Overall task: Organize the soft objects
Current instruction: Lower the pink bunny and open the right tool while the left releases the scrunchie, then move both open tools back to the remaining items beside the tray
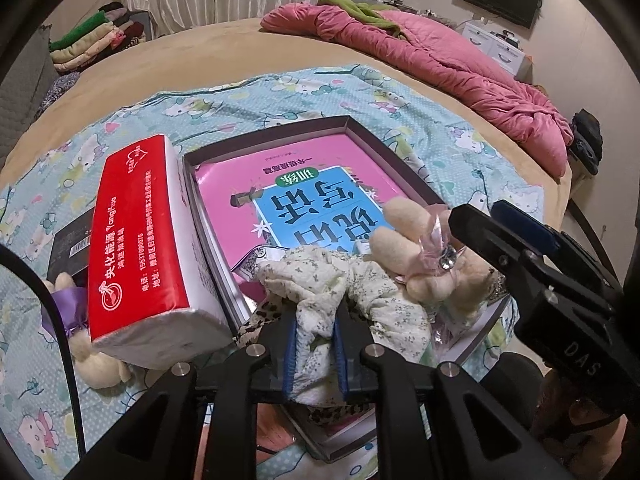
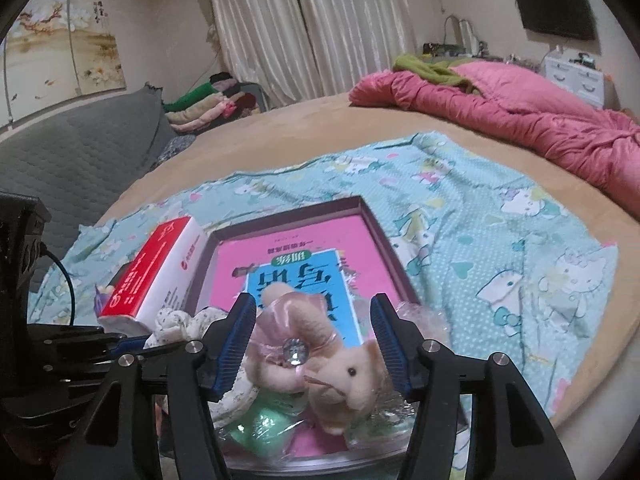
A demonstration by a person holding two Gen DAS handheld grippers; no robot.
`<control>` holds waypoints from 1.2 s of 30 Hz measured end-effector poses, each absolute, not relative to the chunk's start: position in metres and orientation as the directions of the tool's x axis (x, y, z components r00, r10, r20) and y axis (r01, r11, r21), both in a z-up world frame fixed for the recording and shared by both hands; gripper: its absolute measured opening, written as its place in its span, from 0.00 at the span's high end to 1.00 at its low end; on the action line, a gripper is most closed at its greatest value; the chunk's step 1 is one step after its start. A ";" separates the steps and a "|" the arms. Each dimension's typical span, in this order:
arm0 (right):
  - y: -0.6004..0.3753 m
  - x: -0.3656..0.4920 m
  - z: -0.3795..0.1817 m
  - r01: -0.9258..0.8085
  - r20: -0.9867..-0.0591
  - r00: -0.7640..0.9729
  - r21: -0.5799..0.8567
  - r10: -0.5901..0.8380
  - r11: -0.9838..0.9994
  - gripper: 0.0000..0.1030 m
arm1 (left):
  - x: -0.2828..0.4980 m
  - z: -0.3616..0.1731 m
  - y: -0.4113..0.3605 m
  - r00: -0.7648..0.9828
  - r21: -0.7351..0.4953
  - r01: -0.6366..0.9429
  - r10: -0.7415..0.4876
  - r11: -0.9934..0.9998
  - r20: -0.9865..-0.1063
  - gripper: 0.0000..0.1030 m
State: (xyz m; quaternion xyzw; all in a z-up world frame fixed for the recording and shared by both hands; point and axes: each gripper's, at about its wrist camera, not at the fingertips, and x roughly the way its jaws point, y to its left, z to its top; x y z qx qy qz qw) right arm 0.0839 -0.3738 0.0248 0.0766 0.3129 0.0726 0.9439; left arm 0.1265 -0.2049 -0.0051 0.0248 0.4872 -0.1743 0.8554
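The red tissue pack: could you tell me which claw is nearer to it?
Left. The left claw, shut on the floral cloth, sits beside the red tissue pack; the right claw is farther, around the plush bunny.

Fuzzy plush rabbit [image 2: 328, 376], crinkled floral cloth [image 1: 340, 292], glossy book cover [image 1: 304, 196], matt cardboard tray [image 1: 404, 160].

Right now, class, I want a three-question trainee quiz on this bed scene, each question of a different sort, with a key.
1. True or false: the left tongs are shut on the floral cloth.
2. Which item sits between the open right tongs? A) tissue pack B) plush bunny C) green garment
3. Fill in: the pink book lies inside the shallow ____.

Key:
1. True
2. B, the plush bunny
3. box; the tissue pack lies beside it.
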 end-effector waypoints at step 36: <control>-0.376 0.074 0.037 -0.012 -0.573 0.813 0.157 0.101 0.988 0.25 | 0.103 0.041 -0.196 0.558 -0.065 0.326 -0.247 0.943 -0.792 0.42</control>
